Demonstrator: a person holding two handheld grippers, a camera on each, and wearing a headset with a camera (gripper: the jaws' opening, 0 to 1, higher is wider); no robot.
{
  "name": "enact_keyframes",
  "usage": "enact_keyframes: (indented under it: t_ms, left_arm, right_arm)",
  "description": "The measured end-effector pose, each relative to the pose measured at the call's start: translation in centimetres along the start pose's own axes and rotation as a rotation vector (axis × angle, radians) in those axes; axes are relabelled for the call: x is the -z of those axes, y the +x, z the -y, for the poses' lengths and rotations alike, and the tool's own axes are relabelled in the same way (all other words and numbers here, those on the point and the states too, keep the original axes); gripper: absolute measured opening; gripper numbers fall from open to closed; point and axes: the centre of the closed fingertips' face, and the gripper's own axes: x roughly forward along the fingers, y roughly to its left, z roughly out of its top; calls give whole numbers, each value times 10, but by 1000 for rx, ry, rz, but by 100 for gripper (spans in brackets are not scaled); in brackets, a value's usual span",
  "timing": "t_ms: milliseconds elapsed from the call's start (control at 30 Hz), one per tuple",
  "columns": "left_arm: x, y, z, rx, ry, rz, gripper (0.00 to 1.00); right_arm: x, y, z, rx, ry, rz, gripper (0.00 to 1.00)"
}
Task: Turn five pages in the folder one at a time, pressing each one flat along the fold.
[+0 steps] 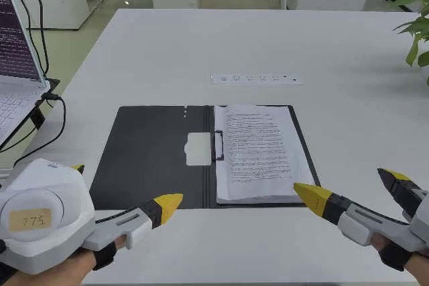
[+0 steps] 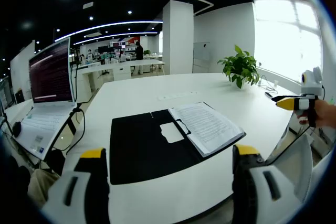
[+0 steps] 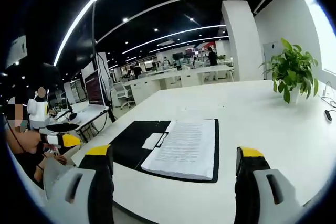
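A black folder (image 1: 154,155) lies open on the white table, with a stack of printed pages (image 1: 257,150) clipped on its right half and a small white slip (image 1: 198,148) near the spine. My left gripper (image 1: 124,189) hovers open near the folder's front left corner. My right gripper (image 1: 352,185) is open near the front right corner, its yellow tip close to the stack's corner. In the left gripper view the folder (image 2: 152,145) and pages (image 2: 207,125) lie ahead. The right gripper view has the pages (image 3: 186,148) straight in front.
A white power strip (image 1: 256,80) lies behind the folder. A laptop (image 1: 17,65) with cables stands at the left edge, a potted plant (image 1: 417,31) at the far right. Bare table surrounds the folder.
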Motion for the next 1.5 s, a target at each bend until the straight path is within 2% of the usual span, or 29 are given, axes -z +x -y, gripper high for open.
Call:
enact_keyframes:
  t_ms: [700, 867, 1067, 1500]
  left_arm:
    - [5, 6, -3, -11, 6, -9, 99]
    - [4, 0, -9, -37, 11, 4, 99]
    - [8, -1, -14, -51, 4, -8, 99]
    - [9, -5, -12, -51, 17, -10, 99]
  right_arm:
    - [6, 3, 8, 19, 8, -8, 95]
    - [5, 5, 7, 18, 1, -7, 99]
    - [5, 6, 5, 17, -11, -6, 100]
    - [5, 8, 5, 18, -25, -8, 100]
